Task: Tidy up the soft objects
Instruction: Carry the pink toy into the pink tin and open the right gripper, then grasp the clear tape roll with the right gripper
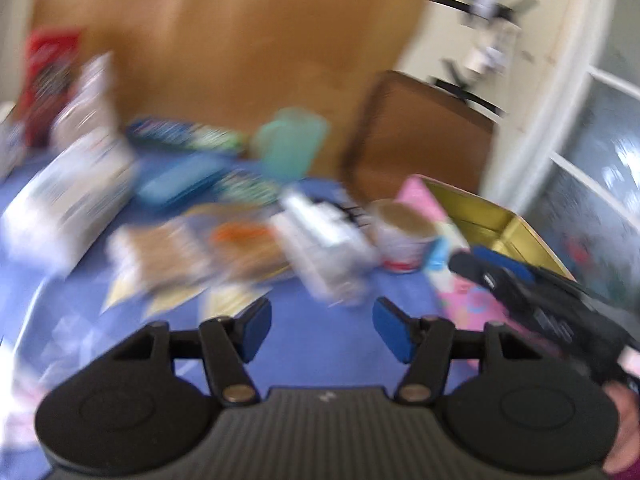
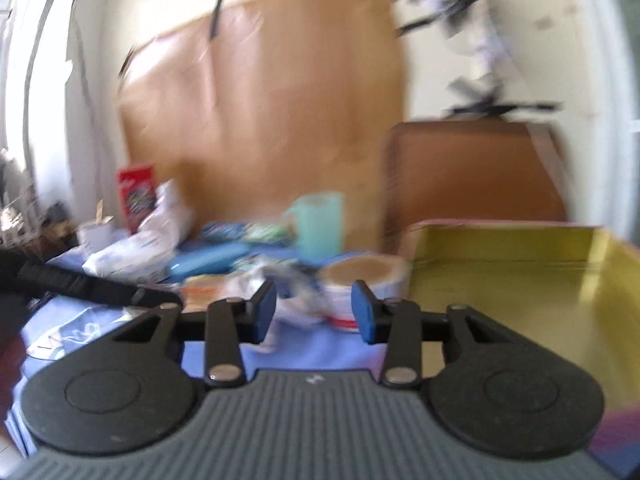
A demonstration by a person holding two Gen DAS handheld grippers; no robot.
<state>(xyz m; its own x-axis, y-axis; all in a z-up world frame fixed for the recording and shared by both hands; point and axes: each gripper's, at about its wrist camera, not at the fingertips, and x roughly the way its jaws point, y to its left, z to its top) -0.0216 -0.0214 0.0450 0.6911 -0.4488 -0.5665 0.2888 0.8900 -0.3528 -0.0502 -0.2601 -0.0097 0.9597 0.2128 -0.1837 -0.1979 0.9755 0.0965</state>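
Note:
Both views are motion-blurred. My left gripper (image 1: 322,330) is open and empty above the blue cloth (image 1: 320,344), short of a pile of soft packets (image 1: 324,240) and snack bags (image 1: 168,256). My right gripper (image 2: 314,312) is open and empty, near the same pile (image 2: 288,292). A gold-lined open box (image 2: 512,300) with a pink outside stands at the right; it also shows in the left wrist view (image 1: 492,228). The right gripper's body (image 1: 532,300) shows in the left wrist view, in front of that box.
A round tub with a red band (image 1: 404,240) stands beside the box. A teal cup (image 2: 320,224), a blue case (image 2: 208,262), a white bag (image 2: 132,256) and a red carton (image 2: 136,194) lie further back. Brown board covers the wall behind.

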